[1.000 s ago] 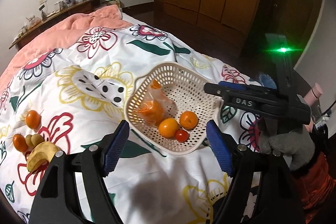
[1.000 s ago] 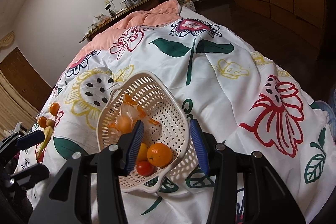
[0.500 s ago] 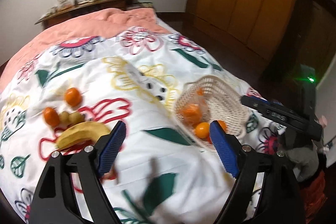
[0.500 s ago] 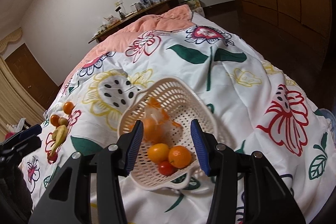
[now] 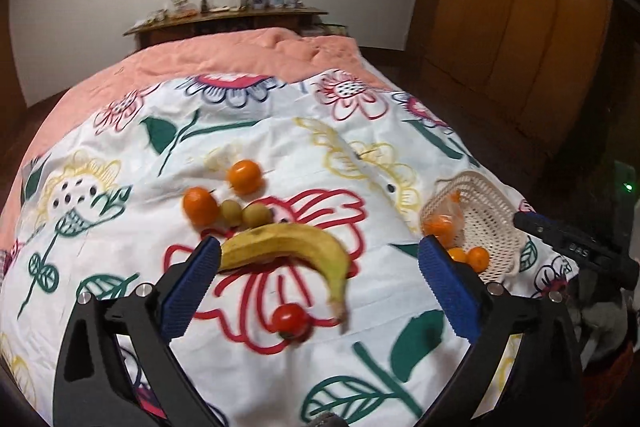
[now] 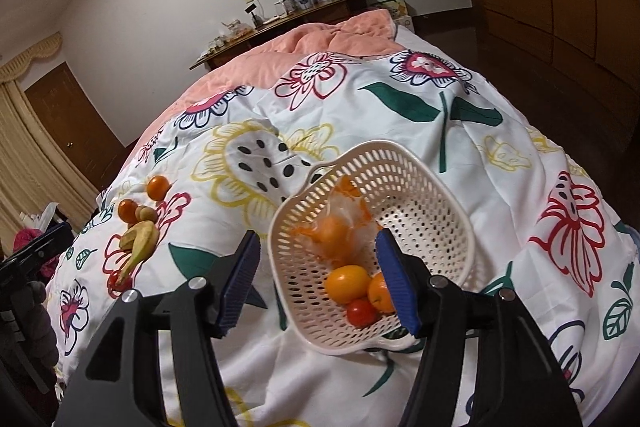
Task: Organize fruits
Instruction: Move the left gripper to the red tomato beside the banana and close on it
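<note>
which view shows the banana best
The left wrist view: the banana lies whole and close on the quilt, just ahead of the open left hand-held gripper, a small tomato by its tip. In the right wrist view it sits small, foreshortened at the left edge.

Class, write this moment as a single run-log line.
left gripper: opening, empty, over banana | right gripper: opening, empty, over basket | loose fruit remains on bedspread

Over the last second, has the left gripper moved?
Yes. The left gripper swung from over the basket to the banana; its jaws are opening, nothing between them.
</note>
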A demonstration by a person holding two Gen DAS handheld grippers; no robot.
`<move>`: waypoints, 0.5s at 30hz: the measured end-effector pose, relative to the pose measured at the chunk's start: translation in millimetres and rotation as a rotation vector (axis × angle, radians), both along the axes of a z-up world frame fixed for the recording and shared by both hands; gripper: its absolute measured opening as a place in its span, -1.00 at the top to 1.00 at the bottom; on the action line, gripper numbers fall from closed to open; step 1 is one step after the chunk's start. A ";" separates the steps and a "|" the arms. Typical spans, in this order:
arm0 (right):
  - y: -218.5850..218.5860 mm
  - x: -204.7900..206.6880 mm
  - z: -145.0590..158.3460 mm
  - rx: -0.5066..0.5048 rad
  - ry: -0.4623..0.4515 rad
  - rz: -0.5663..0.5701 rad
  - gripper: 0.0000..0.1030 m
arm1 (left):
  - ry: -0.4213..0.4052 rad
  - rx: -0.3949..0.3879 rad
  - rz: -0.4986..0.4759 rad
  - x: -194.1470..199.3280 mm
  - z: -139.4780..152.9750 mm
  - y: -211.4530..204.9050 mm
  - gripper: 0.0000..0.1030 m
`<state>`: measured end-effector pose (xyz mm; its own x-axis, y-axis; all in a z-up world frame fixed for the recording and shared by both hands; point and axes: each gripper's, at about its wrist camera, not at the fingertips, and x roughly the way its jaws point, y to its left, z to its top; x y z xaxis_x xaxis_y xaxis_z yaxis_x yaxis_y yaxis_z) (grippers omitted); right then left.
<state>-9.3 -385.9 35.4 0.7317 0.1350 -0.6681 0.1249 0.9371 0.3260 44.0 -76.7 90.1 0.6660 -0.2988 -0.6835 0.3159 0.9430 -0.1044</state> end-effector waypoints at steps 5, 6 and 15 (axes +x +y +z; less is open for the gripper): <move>7.2 -0.6 0.8 0.016 -0.008 0.022 -0.18 | 0.022 0.005 0.020 -1.3 -14.6 14.5 -0.94; 8.6 -1.2 1.2 0.014 -0.013 0.023 -0.19 | 0.026 0.011 0.020 -1.4 -17.7 15.9 -0.94; 17.2 -5.1 5.5 0.018 -0.050 0.041 -0.48 | 0.044 0.055 0.016 -6.0 -41.4 24.9 -0.70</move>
